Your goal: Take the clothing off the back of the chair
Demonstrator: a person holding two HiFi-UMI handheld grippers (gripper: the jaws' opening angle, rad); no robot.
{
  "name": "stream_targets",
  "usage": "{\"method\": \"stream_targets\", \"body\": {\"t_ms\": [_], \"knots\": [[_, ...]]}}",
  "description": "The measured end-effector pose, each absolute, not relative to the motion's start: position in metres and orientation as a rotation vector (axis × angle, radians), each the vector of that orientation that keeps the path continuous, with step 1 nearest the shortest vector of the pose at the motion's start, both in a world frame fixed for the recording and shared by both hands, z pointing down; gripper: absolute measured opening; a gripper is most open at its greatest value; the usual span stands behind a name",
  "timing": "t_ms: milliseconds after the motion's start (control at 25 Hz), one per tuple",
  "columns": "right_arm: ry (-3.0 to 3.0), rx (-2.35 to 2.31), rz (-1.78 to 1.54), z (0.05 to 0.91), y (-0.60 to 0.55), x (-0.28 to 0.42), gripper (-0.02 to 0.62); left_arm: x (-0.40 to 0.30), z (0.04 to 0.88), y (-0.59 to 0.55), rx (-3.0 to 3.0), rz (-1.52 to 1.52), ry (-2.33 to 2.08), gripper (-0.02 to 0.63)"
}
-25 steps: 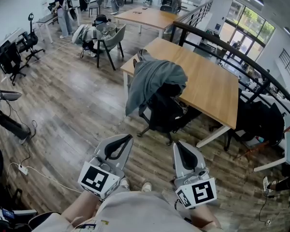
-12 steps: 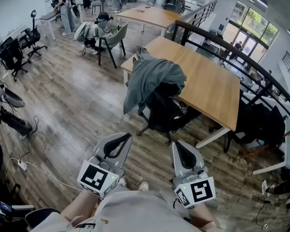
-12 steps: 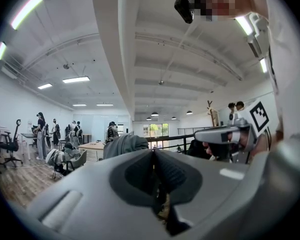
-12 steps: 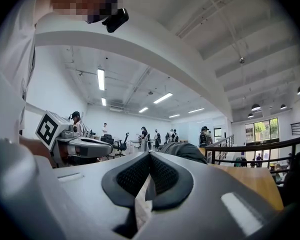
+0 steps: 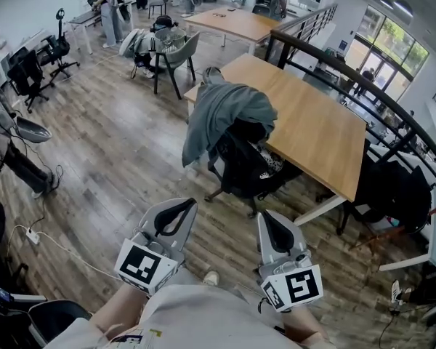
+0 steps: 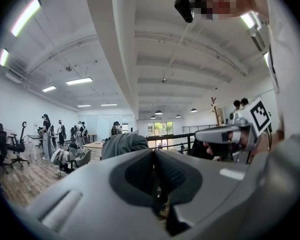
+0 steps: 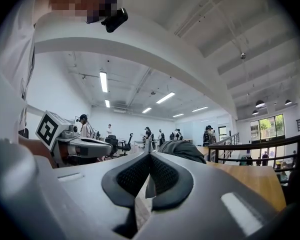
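A grey-green garment (image 5: 221,115) hangs over the back of a black office chair (image 5: 245,167), which stands at the near edge of a long wooden table (image 5: 312,126). My left gripper (image 5: 186,203) and right gripper (image 5: 266,217) are both shut and empty, held side by side at the bottom of the head view, well short of the chair. In the left gripper view the garment (image 6: 124,143) shows just above the closed jaws (image 6: 154,152). The right gripper view has the garment (image 7: 182,150) ahead past the closed jaws (image 7: 149,156).
Wood-plank floor (image 5: 123,158) lies between me and the chair. A black railing (image 5: 349,78) runs behind the table. A second chair with clothing (image 5: 167,53), another table (image 5: 236,22) and several people stand at the far end. Cables and equipment (image 5: 22,173) line the left side.
The view has shifted forward: the chair with the garment sits slightly nearer and lower in frame. Both grippers stay shut, side by side.
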State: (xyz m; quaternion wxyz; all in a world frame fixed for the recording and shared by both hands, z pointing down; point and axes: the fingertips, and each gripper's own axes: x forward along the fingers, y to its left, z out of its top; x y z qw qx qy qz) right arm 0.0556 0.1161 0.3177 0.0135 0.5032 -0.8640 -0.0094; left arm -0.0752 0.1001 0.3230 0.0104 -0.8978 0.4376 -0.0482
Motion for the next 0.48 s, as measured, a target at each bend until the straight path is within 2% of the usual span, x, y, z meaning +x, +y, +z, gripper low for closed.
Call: {"method": "stream_targets", "body": {"t_ms": [480], "knots": [[-2.769, 1.489, 0.002, 0.317, 0.101, 0.054, 0.002, -0.077, 0.323, 0.093, -2.721, -0.176, 1.449, 0.002]]}}
